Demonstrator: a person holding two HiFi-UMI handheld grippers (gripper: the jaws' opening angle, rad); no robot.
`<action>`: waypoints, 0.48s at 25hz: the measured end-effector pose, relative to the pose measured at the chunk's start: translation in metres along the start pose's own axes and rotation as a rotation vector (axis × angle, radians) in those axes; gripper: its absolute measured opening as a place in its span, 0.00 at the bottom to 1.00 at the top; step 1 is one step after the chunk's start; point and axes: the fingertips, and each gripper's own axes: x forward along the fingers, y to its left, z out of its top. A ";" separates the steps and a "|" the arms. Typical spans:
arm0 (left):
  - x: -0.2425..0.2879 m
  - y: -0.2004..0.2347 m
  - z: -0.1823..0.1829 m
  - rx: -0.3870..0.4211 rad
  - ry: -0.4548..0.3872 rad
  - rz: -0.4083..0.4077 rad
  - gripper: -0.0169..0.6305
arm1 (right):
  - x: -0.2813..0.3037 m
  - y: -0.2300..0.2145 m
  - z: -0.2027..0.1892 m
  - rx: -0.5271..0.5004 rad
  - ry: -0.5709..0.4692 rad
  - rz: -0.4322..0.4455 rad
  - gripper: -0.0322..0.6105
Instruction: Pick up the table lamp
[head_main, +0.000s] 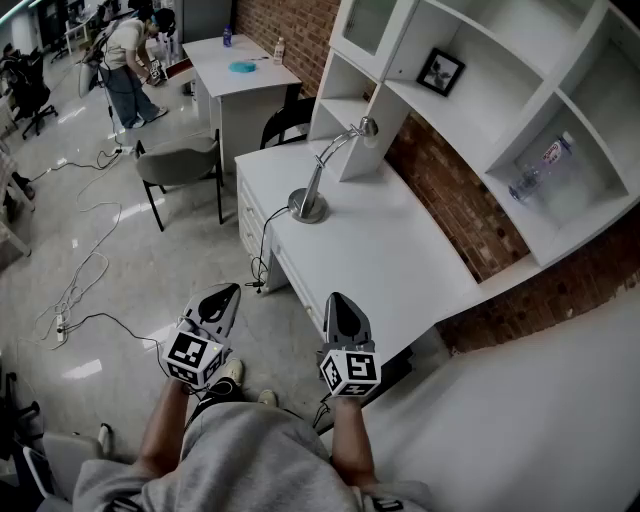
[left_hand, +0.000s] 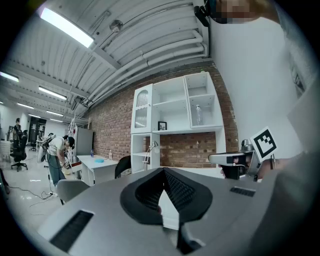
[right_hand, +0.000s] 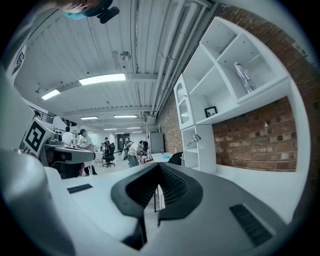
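1. Head view: the left gripper (head_main: 230, 292) and right gripper (head_main: 338, 300) are held out level in front of the person, near the front edge of the desk (head_main: 400, 250), each with its jaws pressed together and nothing between them
2. The table lamp (head_main: 309, 204) stands upright further along the desk, well apart from both grippers, with its round base on the white top and its head up by the shelf unit (head_main: 470, 90); whether the head touches the shelf upright I cannot tell
3. The pick-up does not look begun; the jaws must spread before either gripper reaches the lamp, otherwise the closed tips would likely shove it along the desk or tip it
4. The stem is thin and shiny, so a grip there may slip or let the lamp swing, since its weight probably sits low in the base
5. A black cord (head_main: 264, 235) runs from the base over the desk edge towards the floor; lifting too far could pull it taut and jerk the lamp
6. A careless lift could knock the head against the shelf
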 end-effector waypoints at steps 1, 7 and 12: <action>0.001 -0.001 0.001 0.000 -0.002 -0.002 0.03 | 0.000 0.000 0.000 0.000 0.001 0.002 0.08; 0.008 -0.005 0.002 0.001 -0.004 -0.011 0.03 | 0.000 -0.002 0.000 0.030 -0.018 0.012 0.08; 0.013 -0.008 0.003 -0.001 0.003 -0.014 0.03 | -0.002 -0.007 -0.001 0.070 -0.017 0.014 0.09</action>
